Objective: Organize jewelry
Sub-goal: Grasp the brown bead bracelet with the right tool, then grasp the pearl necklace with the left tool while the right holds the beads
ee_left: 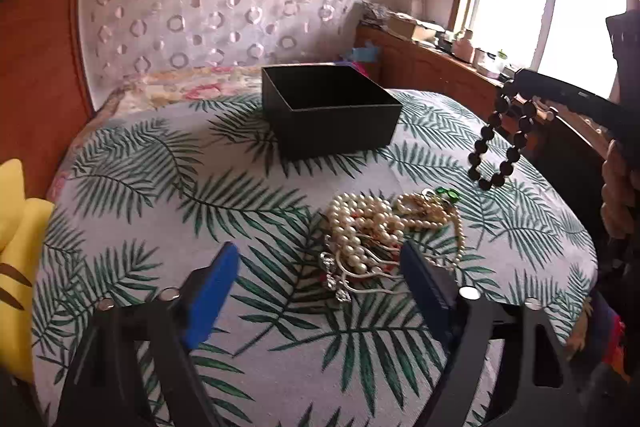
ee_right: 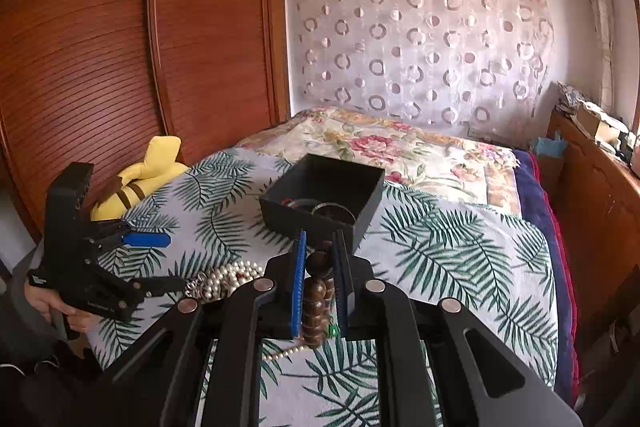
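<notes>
A heap of pearl necklaces [ee_left: 368,227] lies on the leaf-print cloth [ee_left: 160,187], with a green stone piece [ee_left: 448,193] at its far right edge. My left gripper [ee_left: 318,253] is open just before the heap, its blue pads [ee_left: 216,279] touching nothing. My right gripper [ee_right: 321,239] is shut on a dark wooden bead bracelet [ee_right: 316,291], which dangles in the air right of the heap [ee_left: 500,143]. The open black box [ee_left: 332,123] stands beyond the jewelry; in the right wrist view it [ee_right: 368,203] holds bangles [ee_right: 334,213].
A yellow plush toy [ee_right: 136,179] lies at the cloth's left edge by the wooden wardrobe [ee_right: 100,47]. A floral quilt [ee_right: 400,147] covers the bed behind the box. A wooden ledge [ee_left: 440,67] with clutter runs under the window on the right.
</notes>
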Action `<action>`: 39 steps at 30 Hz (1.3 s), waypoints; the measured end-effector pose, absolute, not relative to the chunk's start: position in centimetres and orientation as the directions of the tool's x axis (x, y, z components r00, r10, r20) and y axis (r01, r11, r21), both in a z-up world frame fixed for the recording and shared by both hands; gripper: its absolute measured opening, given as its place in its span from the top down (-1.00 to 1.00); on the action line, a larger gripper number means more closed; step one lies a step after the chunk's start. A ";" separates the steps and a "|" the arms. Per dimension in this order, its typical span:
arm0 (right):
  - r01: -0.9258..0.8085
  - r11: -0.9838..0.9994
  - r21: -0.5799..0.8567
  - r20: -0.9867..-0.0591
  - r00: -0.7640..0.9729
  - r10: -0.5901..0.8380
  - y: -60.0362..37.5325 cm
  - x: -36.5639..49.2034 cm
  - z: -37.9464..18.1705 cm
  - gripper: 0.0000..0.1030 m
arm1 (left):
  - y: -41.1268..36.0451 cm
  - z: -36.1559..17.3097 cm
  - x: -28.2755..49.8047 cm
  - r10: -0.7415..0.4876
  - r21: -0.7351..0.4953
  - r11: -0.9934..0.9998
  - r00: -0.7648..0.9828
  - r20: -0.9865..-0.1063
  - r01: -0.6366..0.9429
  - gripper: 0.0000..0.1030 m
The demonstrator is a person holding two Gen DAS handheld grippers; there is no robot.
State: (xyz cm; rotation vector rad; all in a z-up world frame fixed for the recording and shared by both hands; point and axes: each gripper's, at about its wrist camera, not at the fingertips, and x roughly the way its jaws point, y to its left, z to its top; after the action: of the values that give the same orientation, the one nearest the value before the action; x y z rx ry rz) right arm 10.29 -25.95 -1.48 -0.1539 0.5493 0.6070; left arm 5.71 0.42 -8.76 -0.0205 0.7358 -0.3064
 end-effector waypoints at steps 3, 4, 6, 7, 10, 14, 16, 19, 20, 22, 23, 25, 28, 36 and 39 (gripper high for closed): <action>-0.569 0.822 0.025 -0.547 0.680 0.487 -26.3 10.3 -2.5 0.72 | 0.3 -8.8 6.1 -0.313 -0.153 0.946 0.678 -0.665 0.286 -0.10; -0.565 0.825 0.025 -0.552 0.680 0.483 -26.4 10.4 -2.8 0.72 | 0.2 -8.7 6.5 -0.324 -0.162 0.942 0.671 -0.667 0.294 0.01; -0.557 0.829 0.037 -0.561 0.675 0.479 -26.6 10.5 -3.5 0.72 | 0.1 -8.6 7.3 -0.346 -0.180 0.934 0.655 -0.671 0.309 0.09; -0.554 0.831 0.042 -0.563 0.674 0.478 -26.7 10.6 -3.7 0.72 | 0.1 -8.5 7.8 -0.349 -0.187 0.933 0.647 -0.678 0.308 0.12; -0.548 0.835 0.057 -0.564 0.672 0.480 -26.9 10.5 -4.2 0.72 | 0.0 -8.6 9.4 -0.362 -0.209 0.929 0.624 -0.693 0.307 0.24; -0.547 0.834 0.074 -0.561 0.668 0.489 -26.9 10.4 -4.6 0.72 | -0.1 -9.4 11.3 -0.368 -0.235 0.927 0.590 -0.718 0.293 0.32; -0.548 0.832 0.079 -0.561 0.666 0.492 -26.7 10.3 -4.7 0.72 | -0.2 -10.0 11.9 -0.368 -0.244 0.927 0.573 -0.733 0.284 0.35; -0.551 0.831 0.080 -0.563 0.663 0.494 -26.7 10.2 -4.9 0.72 | -0.6 -10.8 12.5 -0.376 -0.255 0.923 0.544 -0.750 0.288 0.42; -0.552 0.830 0.081 -0.564 0.661 0.494 -26.6 10.2 -5.0 0.72 | -0.7 -10.9 12.5 -0.383 -0.263 0.921 0.542 -0.749 0.287 0.42; -0.552 0.830 0.083 -0.565 0.660 0.495 -26.7 10.3 -5.1 0.72 | -0.9 -10.9 12.6 -0.389 -0.266 0.918 0.537 -0.749 0.294 0.49; -0.552 0.829 0.085 -0.566 0.658 0.497 -26.7 10.3 -5.2 0.72 | -0.9 -10.9 12.6 -0.404 -0.280 0.911 0.530 -0.745 0.301 0.58; -0.553 0.829 0.087 -0.568 0.656 0.498 -26.7 10.5 -5.2 0.72 | -1.2 -10.7 12.4 -0.416 -0.284 0.905 0.524 -0.743 0.315 0.72; -0.553 0.828 0.086 -0.570 0.655 0.496 -26.6 10.5 -5.3 0.72 | -1.6 -10.4 12.0 -0.423 -0.276 0.900 0.525 -0.738 0.337 0.73; -0.556 0.828 0.077 -0.569 0.657 0.494 -26.4 10.4 -5.2 0.72 | -1.8 -7.3 10.8 -0.435 -0.261 0.896 0.592 -0.678 0.360 0.73; -0.560 0.825 0.071 -0.561 0.662 0.497 -26.1 10.3 -4.5 0.72 | -1.9 -5.5 10.5 -0.435 -0.248 0.896 0.621 -0.652 0.368 0.73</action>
State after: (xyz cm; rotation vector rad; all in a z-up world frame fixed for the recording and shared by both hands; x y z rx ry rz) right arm 10.32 -26.14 -4.52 -0.1113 0.5995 0.5991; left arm 10.50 -1.94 -5.46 -0.0936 0.7732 -0.4621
